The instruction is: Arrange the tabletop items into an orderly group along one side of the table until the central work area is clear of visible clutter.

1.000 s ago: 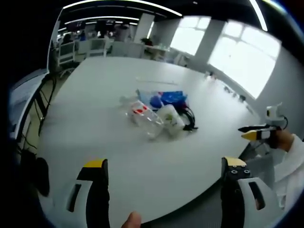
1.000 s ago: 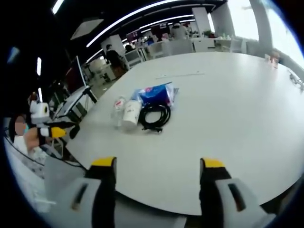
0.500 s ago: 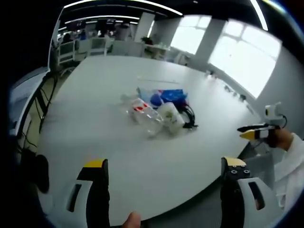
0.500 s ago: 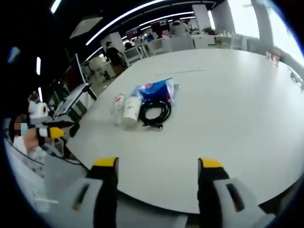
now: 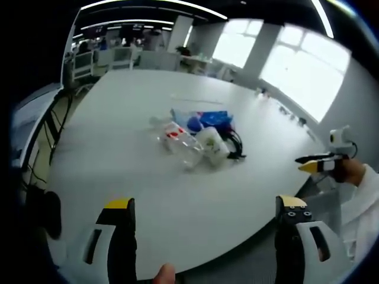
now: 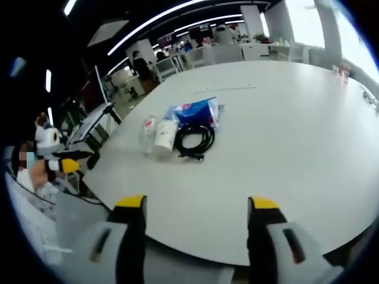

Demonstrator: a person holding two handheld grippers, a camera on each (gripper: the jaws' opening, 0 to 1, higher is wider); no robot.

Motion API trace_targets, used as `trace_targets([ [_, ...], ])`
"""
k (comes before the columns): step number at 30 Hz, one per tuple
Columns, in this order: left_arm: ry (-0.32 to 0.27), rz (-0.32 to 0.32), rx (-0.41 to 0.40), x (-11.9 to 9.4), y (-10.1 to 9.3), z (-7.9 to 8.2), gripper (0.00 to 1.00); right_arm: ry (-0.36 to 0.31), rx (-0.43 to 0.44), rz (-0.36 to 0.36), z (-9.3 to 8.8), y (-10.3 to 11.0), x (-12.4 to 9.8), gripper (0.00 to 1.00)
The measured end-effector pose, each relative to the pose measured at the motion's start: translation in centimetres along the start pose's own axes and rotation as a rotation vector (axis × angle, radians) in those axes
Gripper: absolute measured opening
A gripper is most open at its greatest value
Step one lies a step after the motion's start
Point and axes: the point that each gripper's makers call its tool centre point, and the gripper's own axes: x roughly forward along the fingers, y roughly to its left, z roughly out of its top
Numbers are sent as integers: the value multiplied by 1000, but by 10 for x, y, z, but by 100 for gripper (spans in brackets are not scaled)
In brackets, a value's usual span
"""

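Both the left gripper (image 5: 203,208) and right gripper (image 6: 197,203) are held wide apart, empty, off the bench (image 5: 118,130) edge. The clear bottle (image 5: 180,144) lies toppled mid-bench, its long axis toward 10 o'clock, beside the cup (image 5: 214,146), cable (image 6: 193,141) and blue packet (image 6: 194,112). It could roll away if nudged side-on.

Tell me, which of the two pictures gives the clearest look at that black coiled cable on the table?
The right gripper view: there the black cable lies in the open as a full loop, beside the white cup and in front of the blue packet. In the left gripper view the cable peeks out partly from behind the cup.
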Motion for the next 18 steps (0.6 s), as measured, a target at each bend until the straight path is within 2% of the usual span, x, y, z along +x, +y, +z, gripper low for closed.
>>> trace_targets([
  [18, -8, -40, 26, -4, 2, 5, 94, -17, -3, -30, 9, 14, 5, 68],
])
